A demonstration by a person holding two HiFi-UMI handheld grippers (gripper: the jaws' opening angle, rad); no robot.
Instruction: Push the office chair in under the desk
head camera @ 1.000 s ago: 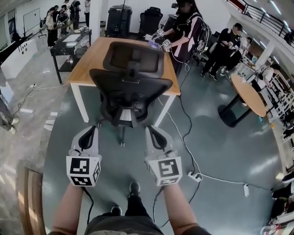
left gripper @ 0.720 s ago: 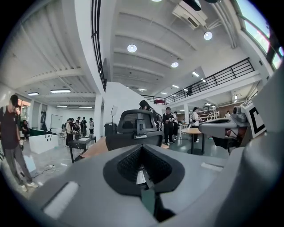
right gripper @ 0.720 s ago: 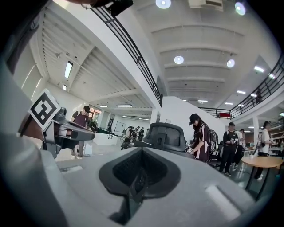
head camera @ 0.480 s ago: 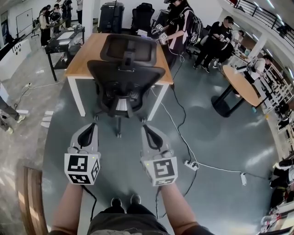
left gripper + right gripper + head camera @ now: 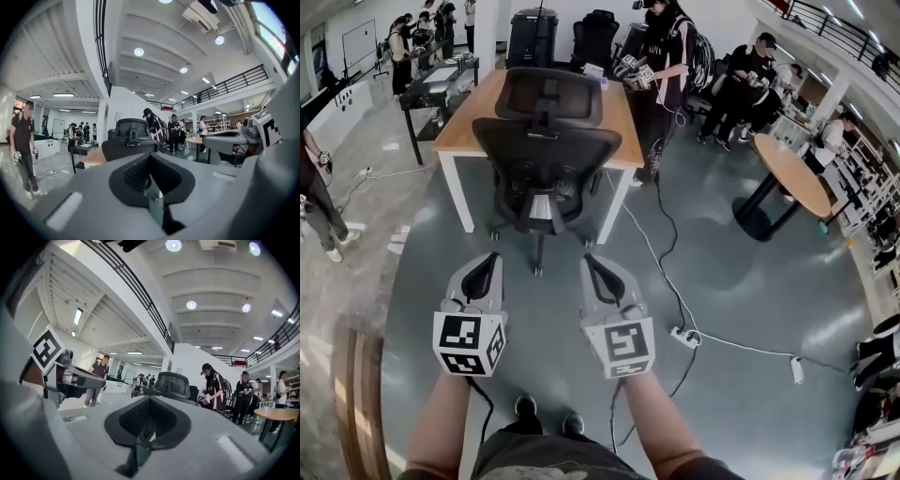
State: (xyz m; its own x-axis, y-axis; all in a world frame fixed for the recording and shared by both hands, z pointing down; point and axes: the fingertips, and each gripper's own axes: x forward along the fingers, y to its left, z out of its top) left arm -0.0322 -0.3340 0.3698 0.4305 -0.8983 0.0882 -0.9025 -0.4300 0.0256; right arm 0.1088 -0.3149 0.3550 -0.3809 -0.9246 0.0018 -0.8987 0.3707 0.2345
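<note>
The left tool (image 5: 490, 259) and right tool (image 5: 590, 260) have been drawn back from the office chair (image 5: 546, 159); a person (image 5: 314, 197) is now seen at left.

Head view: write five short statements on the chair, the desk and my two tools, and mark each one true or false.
1. The office chair stands at the desk with its backrest toward the person. True.
2. The left tool grips the chair's backrest. False: it is shut on nothing and is apart from the chair.
3. The right tool is shut and empty. True.
4. The desk by the chair has a round top. False: its top is rectangular; the round table stands further right.
5. A power strip lies on the floor to the right of the right tool. True.
</note>
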